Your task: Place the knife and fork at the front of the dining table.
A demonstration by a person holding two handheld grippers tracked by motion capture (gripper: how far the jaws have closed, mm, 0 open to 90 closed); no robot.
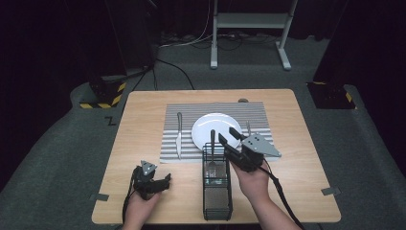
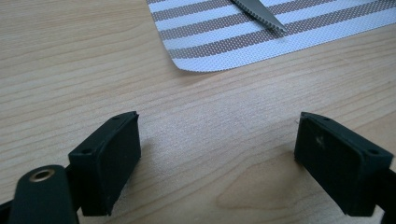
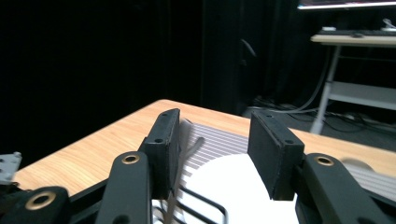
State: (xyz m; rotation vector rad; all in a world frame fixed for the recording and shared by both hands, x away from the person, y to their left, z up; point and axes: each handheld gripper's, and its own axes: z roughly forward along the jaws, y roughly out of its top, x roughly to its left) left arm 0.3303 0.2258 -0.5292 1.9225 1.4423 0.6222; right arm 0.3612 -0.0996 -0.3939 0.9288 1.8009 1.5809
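A grey striped placemat (image 1: 191, 112) lies on the wooden table (image 1: 143, 105) with a white plate (image 1: 210, 125) on it. A knife (image 1: 179, 134) lies left of the plate, and its tip (image 2: 261, 14) shows in the left gripper view. A fork (image 1: 248, 127) lies right of the plate, partly hidden. A black wire basket (image 1: 217, 196) stands at the front with a metal utensil (image 1: 212, 139) upright in it. My right gripper (image 1: 227, 134) is open just right of that handle (image 3: 187, 151), over the plate edge (image 3: 233, 186). My left gripper (image 1: 166, 181) rests open on bare wood (image 2: 217, 140).
A small grey object (image 1: 243, 100) sits at the table's far edge. Beyond the table are a white metal stand (image 1: 249, 28), floor cables and black-and-yellow striped bases (image 1: 103, 96). Bare wood lies right of the basket (image 1: 297, 182).
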